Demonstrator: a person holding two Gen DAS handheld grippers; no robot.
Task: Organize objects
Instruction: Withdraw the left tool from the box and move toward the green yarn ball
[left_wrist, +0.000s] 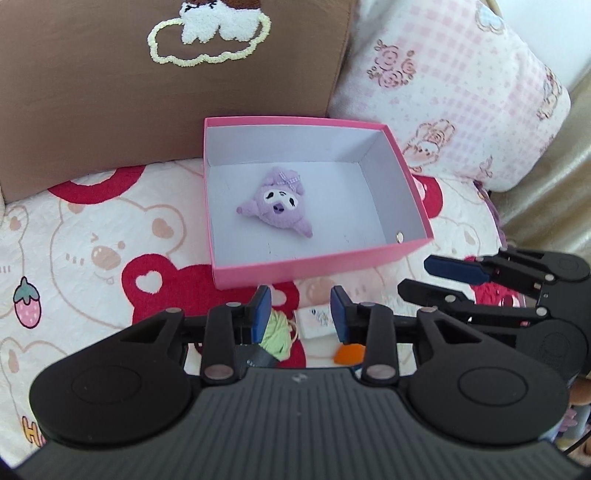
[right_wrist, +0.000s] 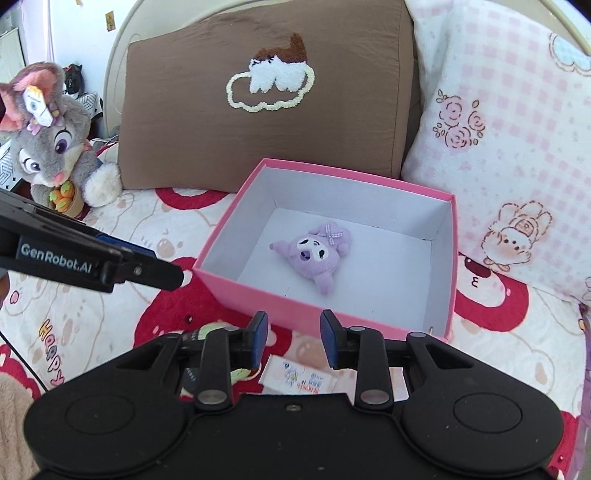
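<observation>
A pink box with a white inside stands open on the bed, and a small purple plush lies on its floor. In the right wrist view the same box and plush sit just ahead. My left gripper hovers before the box's near wall, open with nothing between its blue pads. My right gripper is also open and empty; it shows beside the box. Below the grippers lie a green fabric item, a white packet and an orange piece.
A brown cushion and a pink checked pillow lean behind the box. A grey bunny plush sits at the far left. The bed is covered by a cream blanket with red bears. The left gripper reaches in from the left.
</observation>
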